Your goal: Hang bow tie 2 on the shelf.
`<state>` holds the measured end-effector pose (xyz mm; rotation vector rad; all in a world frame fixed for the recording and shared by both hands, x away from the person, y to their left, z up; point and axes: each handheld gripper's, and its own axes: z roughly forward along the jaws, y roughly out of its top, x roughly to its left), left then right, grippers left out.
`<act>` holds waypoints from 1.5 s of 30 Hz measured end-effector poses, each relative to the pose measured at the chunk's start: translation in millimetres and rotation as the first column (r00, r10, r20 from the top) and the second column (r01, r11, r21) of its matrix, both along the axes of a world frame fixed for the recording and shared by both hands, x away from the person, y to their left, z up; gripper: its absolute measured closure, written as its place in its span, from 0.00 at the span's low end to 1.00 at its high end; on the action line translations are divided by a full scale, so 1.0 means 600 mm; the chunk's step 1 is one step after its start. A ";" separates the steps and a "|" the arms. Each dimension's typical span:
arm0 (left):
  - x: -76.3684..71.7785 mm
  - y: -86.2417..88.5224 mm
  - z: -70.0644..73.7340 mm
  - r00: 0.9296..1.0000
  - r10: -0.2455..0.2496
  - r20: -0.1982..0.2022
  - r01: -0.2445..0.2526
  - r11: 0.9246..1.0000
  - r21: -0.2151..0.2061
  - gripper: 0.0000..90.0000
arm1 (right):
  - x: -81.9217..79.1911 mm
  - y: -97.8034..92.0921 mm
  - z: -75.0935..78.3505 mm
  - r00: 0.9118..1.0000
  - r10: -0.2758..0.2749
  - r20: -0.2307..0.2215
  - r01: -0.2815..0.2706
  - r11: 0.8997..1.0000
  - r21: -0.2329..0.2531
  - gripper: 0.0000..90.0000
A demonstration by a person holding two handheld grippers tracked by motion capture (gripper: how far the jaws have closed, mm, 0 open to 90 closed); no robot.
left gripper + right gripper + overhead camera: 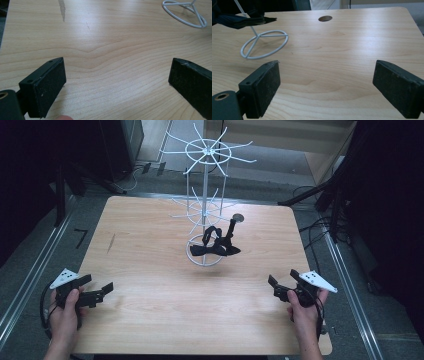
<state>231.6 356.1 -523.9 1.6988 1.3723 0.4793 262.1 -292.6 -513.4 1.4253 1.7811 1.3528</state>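
A white wire display stand [205,195] with tiers of hooks rises from a ring base [206,254] at the middle of the wooden table. A black strap-like item [216,243] hangs low on the stand, just above the base. My left gripper [97,284] is held near the table's front left, open, with bare wood between its jaws [117,75]. At the front right my right gripper [283,277] is open too, holding nothing [327,77]. The ring base [264,43] and the black item [242,21] lie ahead and to the left in the right gripper view.
A round hole [238,218] is cut in the table [150,320] behind the stand, also seen as a hole [325,18]. A dark streak [62,8] marks the wood at the far left. Cables and dark stands surround the table on the floor.
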 end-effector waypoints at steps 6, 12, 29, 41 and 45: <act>0.000 0.000 0.000 1.000 0.000 -0.001 0.000 1.000 0.001 0.02 | -0.015 -0.024 -0.007 1.000 -0.023 -0.009 0.023 1.000 0.010 0.09; 0.000 0.000 0.000 1.000 0.001 -0.001 -0.001 1.000 0.001 0.02 | -0.028 -0.045 -0.014 0.999 -0.042 -0.019 0.042 0.999 0.004 0.09; 0.000 0.000 0.000 1.000 0.001 0.000 -0.001 1.000 0.003 0.02 | -0.068 -0.096 -0.038 0.995 -0.081 -0.060 0.081 0.997 -0.010 0.09; -0.001 0.000 0.000 1.000 0.002 0.001 -0.002 1.000 -0.001 0.02 | -0.094 -0.128 -0.052 0.991 -0.103 -0.086 0.103 0.995 0.001 0.09; -0.001 0.000 0.000 1.000 0.002 0.001 -0.002 1.000 -0.001 0.02 | -0.102 -0.136 -0.059 0.990 -0.110 -0.091 0.109 0.994 -0.008 0.09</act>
